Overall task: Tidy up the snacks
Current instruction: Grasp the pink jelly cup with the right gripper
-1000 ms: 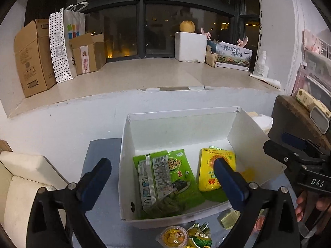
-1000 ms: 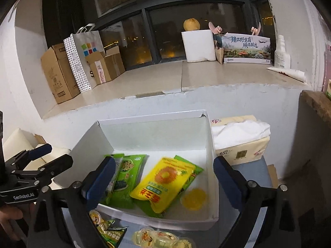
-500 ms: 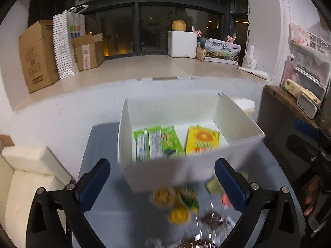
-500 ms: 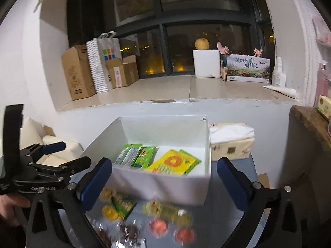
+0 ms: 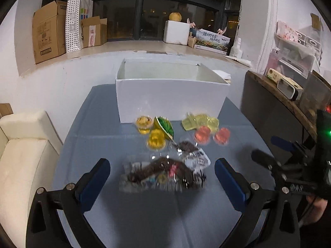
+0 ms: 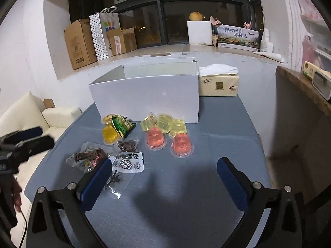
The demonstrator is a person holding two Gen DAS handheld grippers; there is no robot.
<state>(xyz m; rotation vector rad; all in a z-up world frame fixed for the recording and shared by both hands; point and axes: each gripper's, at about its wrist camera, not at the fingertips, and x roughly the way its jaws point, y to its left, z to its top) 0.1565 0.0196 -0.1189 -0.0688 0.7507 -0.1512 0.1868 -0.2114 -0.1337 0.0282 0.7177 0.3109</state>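
A white open box (image 5: 171,97) (image 6: 146,97) stands at the back of the blue-grey table (image 5: 103,128) (image 6: 217,144). In front of it lie loose snacks: yellow jelly cups (image 5: 156,140) (image 6: 110,134), a green packet (image 5: 164,125) (image 6: 123,125), pale yellow cups (image 5: 201,122) (image 6: 165,124), pink cups (image 5: 222,135) (image 6: 182,144) and clear packs of dark snacks (image 5: 165,173) (image 6: 91,157). My left gripper (image 5: 162,184) hangs open just short of the dark packs. My right gripper (image 6: 164,183) is open over bare table, near the white-labelled pack (image 6: 129,162). The box's contents are hidden from here.
A tissue pack (image 6: 219,84) sits right of the box. A wooden shelf (image 5: 285,101) (image 6: 300,86) borders the table's right side, a cream sofa (image 5: 22,148) (image 6: 31,117) its left. Cardboard boxes (image 5: 49,31) and a foam box (image 6: 199,32) stand on the window ledge.
Both grippers have pulled back and dropped from above the box to low over the table. The box's inside is out of sight; the loose snacks in front have come into full view.
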